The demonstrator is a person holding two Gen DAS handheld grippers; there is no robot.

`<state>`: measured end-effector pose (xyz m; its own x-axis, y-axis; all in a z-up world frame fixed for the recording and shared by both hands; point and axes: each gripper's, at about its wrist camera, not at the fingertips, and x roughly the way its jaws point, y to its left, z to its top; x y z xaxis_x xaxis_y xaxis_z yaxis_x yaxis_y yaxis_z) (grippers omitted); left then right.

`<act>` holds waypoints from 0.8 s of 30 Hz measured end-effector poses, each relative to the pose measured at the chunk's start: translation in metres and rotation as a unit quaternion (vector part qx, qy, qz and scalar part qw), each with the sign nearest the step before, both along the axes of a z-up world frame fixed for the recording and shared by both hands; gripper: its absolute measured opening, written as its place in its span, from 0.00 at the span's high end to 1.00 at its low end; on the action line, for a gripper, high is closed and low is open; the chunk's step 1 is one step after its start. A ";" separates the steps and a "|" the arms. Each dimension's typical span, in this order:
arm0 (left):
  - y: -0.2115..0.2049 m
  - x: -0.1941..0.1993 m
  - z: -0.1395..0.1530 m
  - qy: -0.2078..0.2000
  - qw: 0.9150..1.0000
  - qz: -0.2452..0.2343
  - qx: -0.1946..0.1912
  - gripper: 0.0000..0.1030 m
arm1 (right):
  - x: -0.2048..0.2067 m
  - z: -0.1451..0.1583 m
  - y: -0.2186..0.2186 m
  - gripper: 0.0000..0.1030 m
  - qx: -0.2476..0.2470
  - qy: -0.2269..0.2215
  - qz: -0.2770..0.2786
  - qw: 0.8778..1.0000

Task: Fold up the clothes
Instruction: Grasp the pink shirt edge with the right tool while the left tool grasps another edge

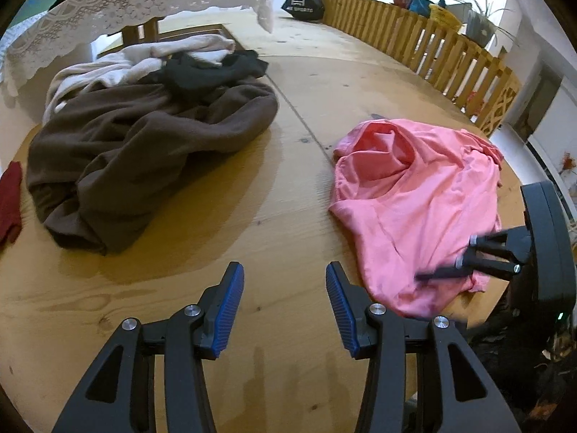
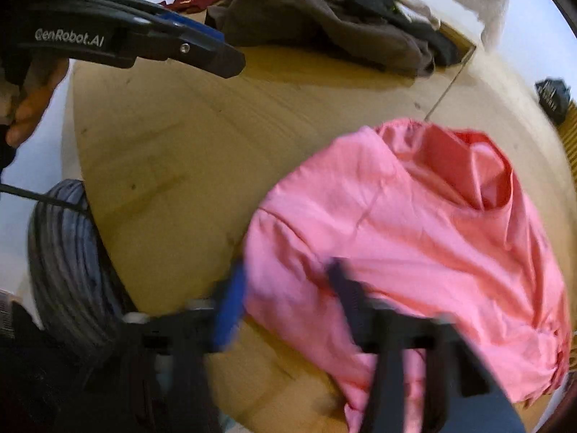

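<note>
Wood-grained bench (image 1: 281,216) fills the left wrist view, with the left gripper (image 1: 285,306) at lower centre, its blue-padded fingers (image 1: 230,310) spread apart over bare wood, holding nothing. A pink shirt (image 1: 414,195) lies crumpled at centre right; a heap of brown fleece (image 1: 144,151) with cream and black garments sits at upper left. The right gripper (image 1: 465,263) reaches in from the right edge above the shirt's near hem. A black bag (image 1: 303,1) at top centre bears white lettering ending in "SPORTS".

From the right wrist, the pink shirt (image 2: 414,238) spreads over the lower right, unfolded and rumpled. The right gripper (image 2: 288,288), blurred at lower centre, has its fingers apart, straddling the shirt's near edge without clamping it. The shirt looks thin, light and limp, likely slippery; a hem corner or shoulder seam seems the soundest hold. The left gripper (image 2: 202,50) at upper left reads "GenRobot.AI".
</note>
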<state>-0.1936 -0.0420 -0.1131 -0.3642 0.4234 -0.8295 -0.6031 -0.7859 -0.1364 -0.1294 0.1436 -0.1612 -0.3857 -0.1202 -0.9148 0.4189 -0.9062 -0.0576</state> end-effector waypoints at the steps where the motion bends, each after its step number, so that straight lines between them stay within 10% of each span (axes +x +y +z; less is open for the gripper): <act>1: 0.005 0.000 0.001 0.002 1.000 -0.006 -0.001 0.56 | 0.002 0.003 0.007 0.93 0.003 0.000 -0.005 1.000; 10: 0.068 -0.011 0.007 0.016 0.997 -0.077 -0.025 0.56 | 0.073 0.044 0.128 0.94 0.031 0.010 -0.105 0.994; 16: 0.122 -0.016 -0.004 0.007 0.990 -0.138 -0.040 0.56 | 0.123 0.070 0.259 0.94 0.078 0.038 -0.281 0.956; 19: 0.147 -0.011 -0.012 0.008 0.982 -0.178 -0.056 0.56 | 0.131 0.068 0.313 0.94 0.081 0.047 -0.353 0.931; 24: 0.190 0.001 -0.026 0.027 0.960 -0.260 -0.101 0.56 | 0.126 0.057 0.324 0.94 0.061 0.042 -0.353 0.933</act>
